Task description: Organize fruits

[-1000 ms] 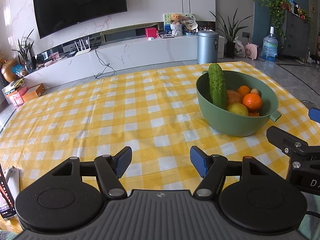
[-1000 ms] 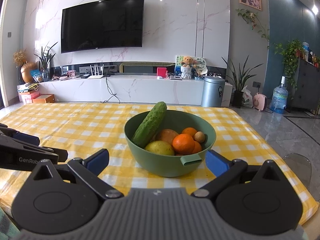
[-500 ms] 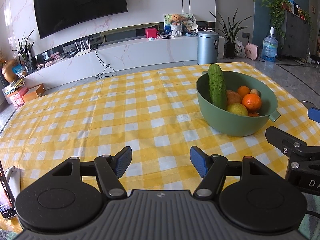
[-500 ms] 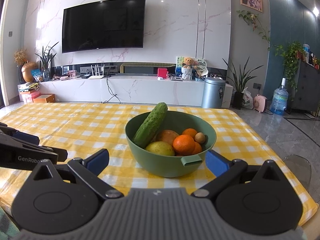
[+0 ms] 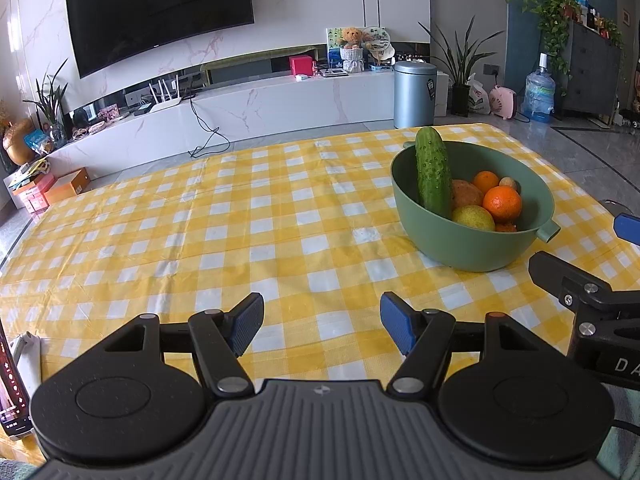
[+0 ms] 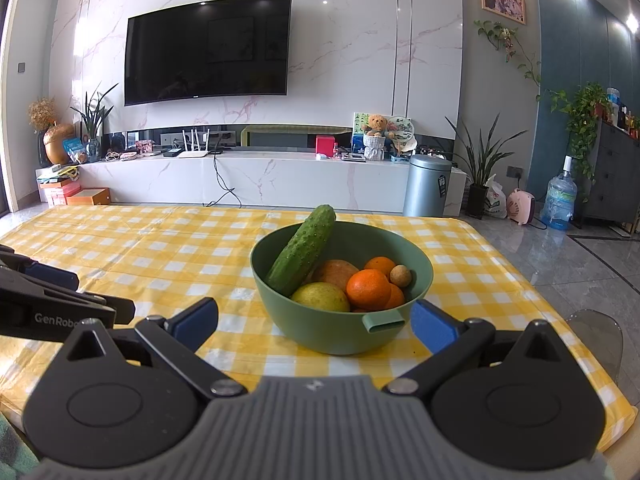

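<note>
A green bowl [image 5: 460,240] stands on the yellow checked tablecloth [image 5: 240,220]. It holds a cucumber [image 5: 432,178] leaning on the rim, oranges [image 5: 502,203], a yellow-green fruit [image 5: 473,218], a brownish fruit [image 5: 464,194] and a small round brown fruit [image 5: 509,182]. My left gripper [image 5: 322,326] is open and empty, low over the cloth, left of the bowl. In the right wrist view the bowl [image 6: 340,328] sits just ahead of my right gripper [image 6: 314,326], which is open and empty. The cucumber [image 6: 302,256] and oranges [image 6: 368,290] show there too.
The right gripper's side [image 5: 588,320] shows at the right of the left wrist view; the left gripper [image 6: 52,304] shows at the left of the right wrist view. A phone [image 5: 12,396] stands at the table's near left edge. The table's right edge [image 6: 560,312] drops to the floor.
Almost nothing: the right wrist view has risen very slightly. Both grippers stay open and the fruit has not moved.
</note>
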The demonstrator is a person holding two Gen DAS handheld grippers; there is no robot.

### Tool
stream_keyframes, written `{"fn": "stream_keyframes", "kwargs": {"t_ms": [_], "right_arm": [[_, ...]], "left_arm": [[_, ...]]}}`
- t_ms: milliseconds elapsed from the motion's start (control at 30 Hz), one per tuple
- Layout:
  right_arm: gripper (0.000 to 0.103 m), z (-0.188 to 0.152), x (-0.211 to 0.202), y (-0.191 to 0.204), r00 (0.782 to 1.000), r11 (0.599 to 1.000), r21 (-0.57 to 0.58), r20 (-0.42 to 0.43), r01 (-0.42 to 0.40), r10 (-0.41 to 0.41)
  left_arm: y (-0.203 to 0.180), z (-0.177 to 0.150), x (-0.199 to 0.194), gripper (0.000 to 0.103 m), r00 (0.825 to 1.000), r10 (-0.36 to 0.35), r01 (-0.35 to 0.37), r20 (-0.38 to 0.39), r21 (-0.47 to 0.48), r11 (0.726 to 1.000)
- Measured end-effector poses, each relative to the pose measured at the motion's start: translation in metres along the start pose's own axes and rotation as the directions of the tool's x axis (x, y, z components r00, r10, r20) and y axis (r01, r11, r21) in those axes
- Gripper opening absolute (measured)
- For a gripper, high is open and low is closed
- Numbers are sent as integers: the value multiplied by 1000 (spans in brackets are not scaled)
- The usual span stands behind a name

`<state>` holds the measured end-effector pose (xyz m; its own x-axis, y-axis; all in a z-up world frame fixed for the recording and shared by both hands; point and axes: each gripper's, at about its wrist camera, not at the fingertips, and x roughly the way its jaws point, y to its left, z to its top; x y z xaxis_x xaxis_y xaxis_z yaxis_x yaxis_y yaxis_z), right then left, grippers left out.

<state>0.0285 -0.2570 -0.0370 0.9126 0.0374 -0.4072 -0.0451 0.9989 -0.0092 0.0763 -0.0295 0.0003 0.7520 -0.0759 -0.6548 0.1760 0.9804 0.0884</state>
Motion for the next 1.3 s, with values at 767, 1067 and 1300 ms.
{"fn": "stream_keyframes", "kwargs": {"t_ms": [767, 1067, 1300], "right_arm": [[99, 0, -1, 0, 1000, 1000, -3, 2, 2, -2], [99, 0, 0, 0, 1000, 1000, -5, 2, 2, -2], [99, 0, 0, 0, 1000, 1000, -6, 2, 3, -3]], "left_arm": [[1, 0, -1, 78, 1000, -1, 1, -2, -2, 1000], [2, 0, -2, 79, 1000, -2, 2, -1, -2, 1000], [-1, -2, -6, 79, 1000, 7, -7, 4, 4, 1000]]}}
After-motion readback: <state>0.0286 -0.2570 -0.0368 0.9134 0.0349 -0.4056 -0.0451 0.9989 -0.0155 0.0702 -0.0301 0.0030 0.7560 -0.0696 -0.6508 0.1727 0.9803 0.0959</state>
